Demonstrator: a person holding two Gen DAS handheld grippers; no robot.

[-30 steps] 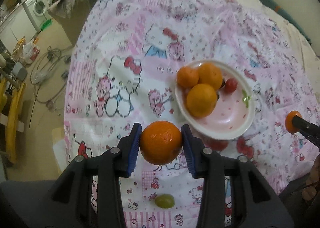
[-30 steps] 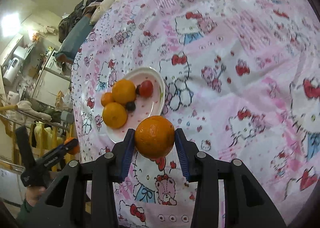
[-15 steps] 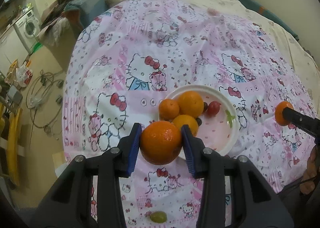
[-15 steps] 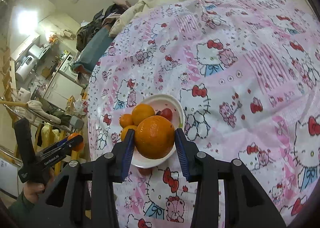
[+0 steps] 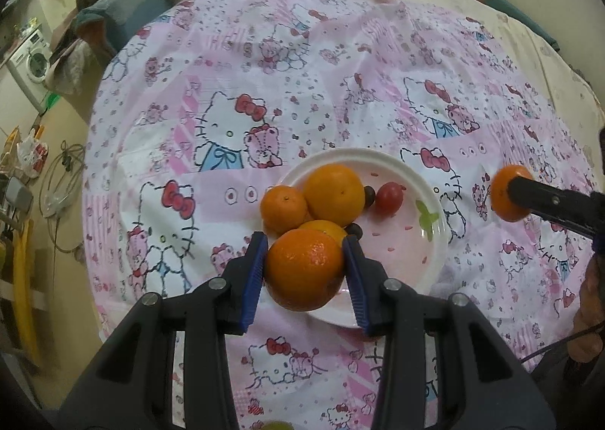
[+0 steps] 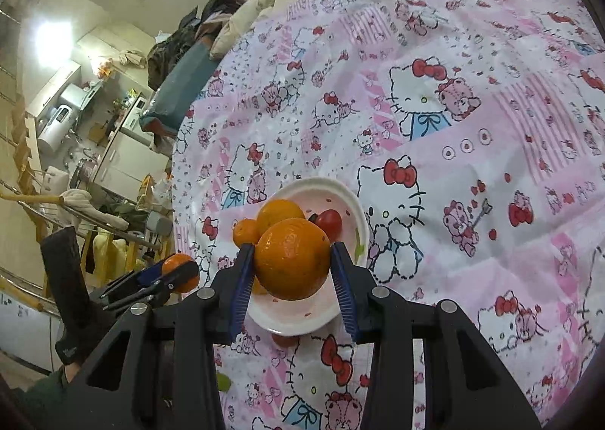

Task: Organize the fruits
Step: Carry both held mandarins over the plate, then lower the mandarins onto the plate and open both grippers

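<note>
My left gripper point(image 5: 305, 266) is shut on an orange point(image 5: 304, 269) and holds it above the near rim of a white plate point(image 5: 431, 256). The plate holds oranges point(image 5: 334, 194), a small tangerine point(image 5: 283, 208), a red tomato point(image 5: 389, 196) and dark grapes point(image 5: 369, 195). My right gripper point(image 6: 291, 267) is shut on another orange point(image 6: 291, 258), held above the same plate point(image 6: 325, 184). The right gripper with its orange also shows in the left wrist view point(image 5: 508, 198). The left gripper with its orange shows in the right wrist view point(image 6: 180, 272).
The plate sits on a pink Hello Kitty cloth point(image 5: 234, 97) over a bed. A green grape point(image 6: 224, 381) lies on the cloth near the front edge. A red fruit point(image 6: 284, 340) lies beside the plate. Furniture and clutter stand off the left edge point(image 5: 34, 59).
Both grippers have moved forward with their oranges and now hang over the plate. The view of the cloth has shifted accordingly.
</note>
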